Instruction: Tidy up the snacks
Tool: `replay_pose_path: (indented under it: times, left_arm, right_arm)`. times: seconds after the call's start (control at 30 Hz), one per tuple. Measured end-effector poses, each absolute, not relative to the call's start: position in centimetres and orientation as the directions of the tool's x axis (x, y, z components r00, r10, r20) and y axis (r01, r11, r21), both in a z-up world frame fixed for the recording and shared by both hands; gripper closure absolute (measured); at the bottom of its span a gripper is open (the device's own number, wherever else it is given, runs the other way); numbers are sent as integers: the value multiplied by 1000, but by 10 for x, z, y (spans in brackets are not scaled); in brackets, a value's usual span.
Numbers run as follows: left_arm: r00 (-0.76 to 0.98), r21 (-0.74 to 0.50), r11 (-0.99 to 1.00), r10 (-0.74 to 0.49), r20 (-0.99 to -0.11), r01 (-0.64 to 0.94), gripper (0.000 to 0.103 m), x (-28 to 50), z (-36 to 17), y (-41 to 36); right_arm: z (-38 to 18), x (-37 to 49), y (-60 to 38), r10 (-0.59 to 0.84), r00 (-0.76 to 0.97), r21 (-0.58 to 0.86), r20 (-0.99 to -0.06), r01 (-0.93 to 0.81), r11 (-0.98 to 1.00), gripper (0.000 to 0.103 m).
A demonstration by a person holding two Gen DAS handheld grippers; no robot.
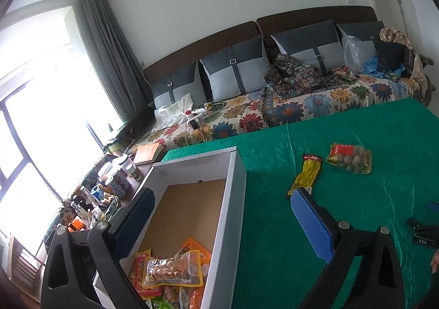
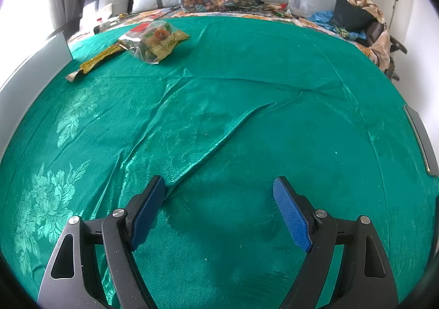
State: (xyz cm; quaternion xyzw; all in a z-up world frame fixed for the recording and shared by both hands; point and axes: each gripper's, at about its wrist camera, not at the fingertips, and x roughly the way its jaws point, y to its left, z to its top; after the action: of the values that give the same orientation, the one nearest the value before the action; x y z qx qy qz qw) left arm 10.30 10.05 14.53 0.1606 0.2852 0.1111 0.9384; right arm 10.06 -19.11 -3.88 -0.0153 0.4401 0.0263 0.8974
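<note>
Green cloth (image 2: 247, 83), 2 snack pkts (image 2: 153, 42) left.

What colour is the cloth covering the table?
The tablecloth is shiny emerald green with a woven flower pattern, clearest in the right wrist view.

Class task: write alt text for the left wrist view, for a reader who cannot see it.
An open, empty left gripper hangs over a white cardboard box part-filled with snack packets. To its right, on a green tablecloth, lie a long yellow snack packet and a bag of round snacks. Behind is a sofa with a floral cover and grey cushions.
</note>
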Motion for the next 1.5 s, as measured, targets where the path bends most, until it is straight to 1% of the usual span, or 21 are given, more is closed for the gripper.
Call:
replay_pose_path:
  times: [0.17,0.23,0.27,0.3,0.33,0.47,0.53,0.63,0.73,0.97,1.1,1.17,1.2,1.23,1.27,1.3,1.4,1.5]
  left_arm:
    - [807,361,926,294,-512,-108,4,106,139,99]
    - [800,344,935,271,-535,-87,4,108,133,99]
    - [788,318,947,238,-568,-56,3,111,126,100]
    - [776,298,954,212,-594,-32,0,114,120,101]
    - [752,268,963,171,-637,8,0,120,110,101]
    - [631,201,971,77,-772,127,0,147,57,93]
    - [571,159,973,35,-820,168,0,165,34,87]
    - [503,85,972,-37,-863,218,0,198,10,74]
    - [464,54,967,-71,-883,250,0,246,-7,63]
    - [420,87,962,-31,-907,259,1,353,-53,44]
    - [411,75,966,-35,-911,248,5,389,-77,39]
    - [401,62,969,-41,-915,241,11,401,-88,38]
    - [392,41,970,-58,-918,241,27,404,-92,40]
    - [377,4,970,-91,-922,245,38,405,-95,41]
    - [400,-21,972,-115,-909,233,42,401,-92,46]
    - [412,-13,975,-106,-905,223,49,397,-91,48]
    - [420,-20,978,-107,-901,206,55,381,-88,56]
    - [407,-71,985,-131,-904,159,56,350,-85,68]
  right_arm:
    - [-39,101,-191,34,611,-5,-791,-61,998,19]
    - [-39,101,-191,34,611,-5,-791,-61,998,19]
    - [-39,101,-191,34,611,-5,-791,-61,998,19]
    - [-39,101,-191,34,611,-5,-791,-61,998,19]
    - [-39,101,-191,34,611,-5,-791,-61,998,19]
    - [-39,101,-191,34,612,-4,-790,-60,998,19]
    - [-39,101,-191,34,611,-4,-791,-61,998,19]
    - [-39,101,-191,35,611,-3,-791,-61,998,19]
    - [-39,101,-191,35,611,-3,-790,-61,998,19]
    - [-39,101,-191,35,611,-2,-791,-61,998,19]
    - [-39,101,-190,37,611,0,-791,-61,998,18]
    - [-39,102,-190,37,611,0,-791,-61,998,18]
    - [-39,101,-191,37,611,0,-791,-61,998,18]
    - [-39,102,-190,38,611,0,-791,-61,998,18]
    - [-39,102,-190,37,611,0,-791,-61,998,18]
    - [-39,102,-190,38,611,0,-791,-61,998,18]
    - [-39,102,-190,38,611,0,-791,-61,998,18]
    - [-39,102,-190,39,611,2,-790,-61,998,18]
